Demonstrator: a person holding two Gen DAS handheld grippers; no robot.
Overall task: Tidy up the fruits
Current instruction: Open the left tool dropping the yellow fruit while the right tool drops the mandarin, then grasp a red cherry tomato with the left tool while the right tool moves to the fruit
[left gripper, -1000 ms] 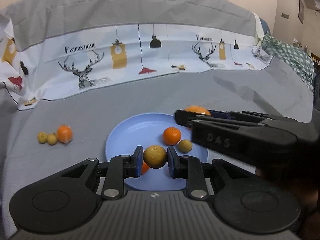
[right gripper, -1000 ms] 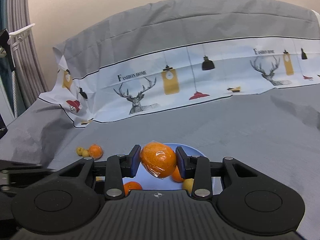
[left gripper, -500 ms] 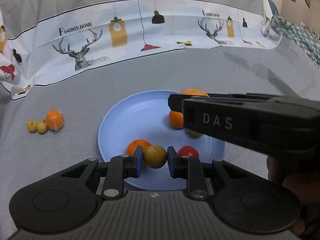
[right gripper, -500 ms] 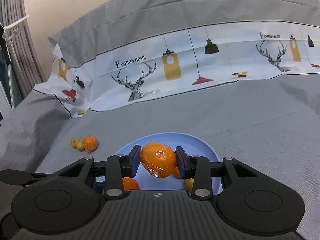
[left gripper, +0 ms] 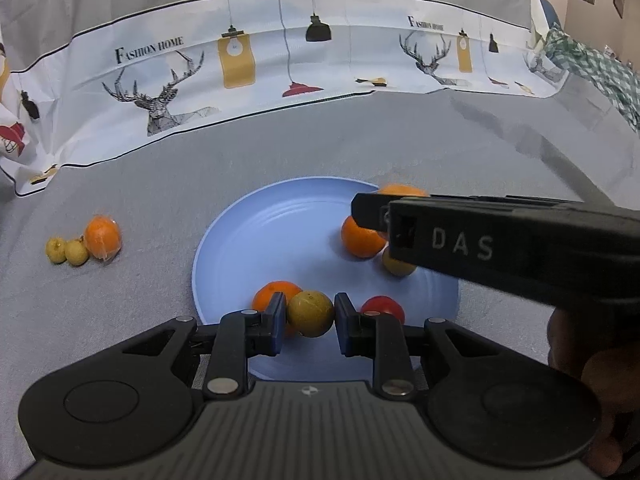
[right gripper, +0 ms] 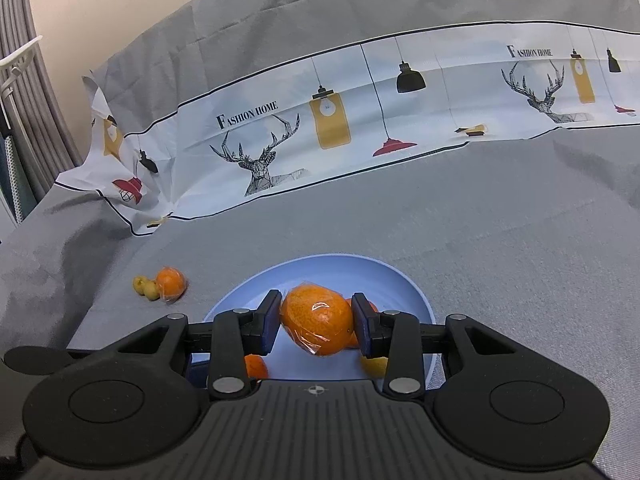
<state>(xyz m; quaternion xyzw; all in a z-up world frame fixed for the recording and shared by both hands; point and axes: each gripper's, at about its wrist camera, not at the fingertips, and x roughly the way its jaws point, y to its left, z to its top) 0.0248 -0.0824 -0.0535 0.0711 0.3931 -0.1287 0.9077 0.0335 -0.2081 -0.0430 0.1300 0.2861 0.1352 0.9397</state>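
Far to the left of the left gripper (left gripper: 310, 316), three fruits lie together on the grey cloth (left gripper: 140, 300): two small yellow fruits (left gripper: 66, 251) and, touching them, a wrapped orange (left gripper: 103, 237). The left gripper is clamped on a yellow-brown round fruit (left gripper: 311, 313), its blue pads pressing both sides, over the near part of the blue plate (left gripper: 280, 232). Just behind its left finger an orange (left gripper: 269, 295) sits on the plate, and just behind its right finger a red fruit (left gripper: 385, 307). Further ahead and to the right lie another orange (left gripper: 360, 239) and a small yellow fruit (left gripper: 394, 266), partly hidden by the right gripper (right gripper: 316, 322), which reaches in from the right. The right gripper is clamped on a plastic-wrapped orange (right gripper: 316, 318), held above the plate's far side. Ahead of both, a printed sheet (left gripper: 280, 60) with deer and lamps crosses the cloth.
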